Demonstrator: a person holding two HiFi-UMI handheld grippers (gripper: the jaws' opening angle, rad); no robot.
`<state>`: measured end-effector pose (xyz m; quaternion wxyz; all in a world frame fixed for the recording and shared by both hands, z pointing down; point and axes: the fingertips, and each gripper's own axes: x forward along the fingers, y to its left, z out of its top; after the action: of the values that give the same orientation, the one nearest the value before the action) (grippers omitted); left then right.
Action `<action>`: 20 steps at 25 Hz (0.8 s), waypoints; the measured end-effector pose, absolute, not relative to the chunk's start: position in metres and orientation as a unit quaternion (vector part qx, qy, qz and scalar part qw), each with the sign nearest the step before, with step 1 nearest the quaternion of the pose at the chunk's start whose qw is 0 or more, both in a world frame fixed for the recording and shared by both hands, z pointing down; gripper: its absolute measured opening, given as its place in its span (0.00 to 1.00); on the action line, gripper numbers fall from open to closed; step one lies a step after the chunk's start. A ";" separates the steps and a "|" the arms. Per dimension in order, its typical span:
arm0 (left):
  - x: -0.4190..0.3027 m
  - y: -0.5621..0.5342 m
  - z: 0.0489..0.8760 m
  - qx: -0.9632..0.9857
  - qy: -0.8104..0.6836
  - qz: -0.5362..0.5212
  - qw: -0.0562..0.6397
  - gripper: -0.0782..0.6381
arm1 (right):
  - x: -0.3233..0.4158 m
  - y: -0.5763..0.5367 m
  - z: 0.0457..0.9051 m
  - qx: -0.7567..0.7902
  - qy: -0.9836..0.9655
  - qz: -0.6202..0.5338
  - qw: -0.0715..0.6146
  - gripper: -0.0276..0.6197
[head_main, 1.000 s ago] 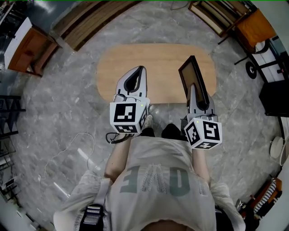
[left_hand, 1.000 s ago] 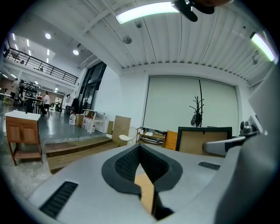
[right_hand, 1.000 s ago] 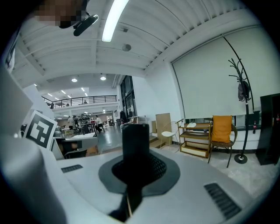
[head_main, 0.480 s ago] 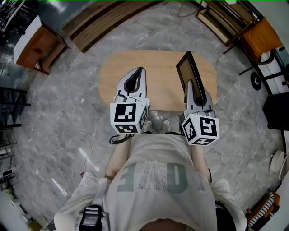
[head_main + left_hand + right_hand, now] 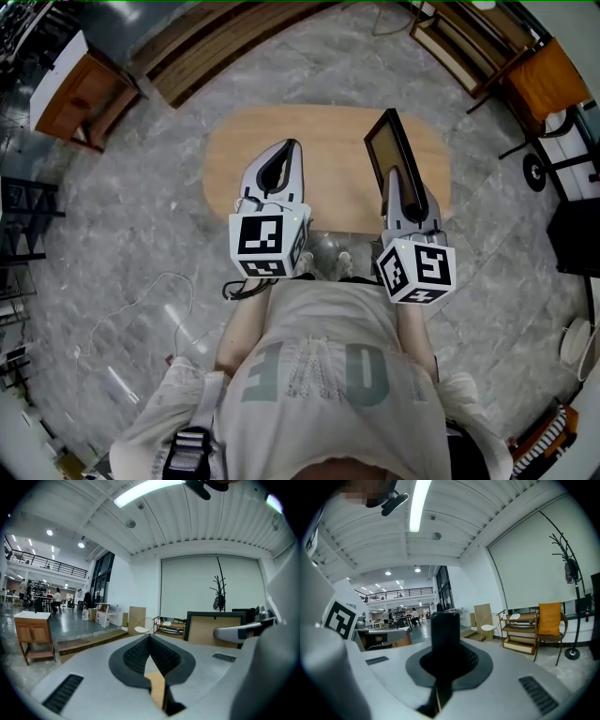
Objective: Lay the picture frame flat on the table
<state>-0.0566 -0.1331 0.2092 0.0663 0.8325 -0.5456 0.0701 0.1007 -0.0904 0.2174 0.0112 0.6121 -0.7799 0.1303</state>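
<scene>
In the head view the picture frame (image 5: 394,155), black-edged with a tan panel, stands on edge above the right part of the oval wooden table (image 5: 328,131). My right gripper (image 5: 397,180) is shut on its near edge. In the right gripper view the frame's black edge (image 5: 445,630) fills the gap between the jaws. My left gripper (image 5: 285,148) hovers over the table's near left, shut with nothing in it. In the left gripper view its pads (image 5: 140,656) meet at the tip, and the frame (image 5: 213,630) shows at the right beside the right gripper's jaw.
Grey marble floor surrounds the table. A wooden cabinet (image 5: 66,89) stands at the far left, and wooden benches (image 5: 216,42) at the back. An orange chair (image 5: 534,61) and a black cart (image 5: 577,225) are on the right. A cable (image 5: 141,309) lies on the floor to the left.
The frame in my right gripper has shifted a little away from me and leftward against the table. The left gripper has stayed where it was.
</scene>
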 end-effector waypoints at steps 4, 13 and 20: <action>-0.059 -0.145 0.213 0.835 -0.542 0.071 0.065 0.12 | 0.097 -0.105 0.223 0.607 -0.784 0.126 0.024 0.07; -0.071 -0.183 0.284 0.827 -0.551 0.090 0.065 0.12 | 0.093 -0.167 0.274 0.600 -0.795 0.091 0.020 0.07; -0.088 -0.188 0.397 0.812 -0.562 0.104 0.118 0.12 | 0.081 -0.179 0.389 0.610 -0.780 0.135 0.036 0.07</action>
<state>-0.0882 -0.1877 0.3973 0.1176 0.8122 -0.5618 0.1044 0.0810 -0.1790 0.3895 0.0360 0.6097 -0.7802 0.1350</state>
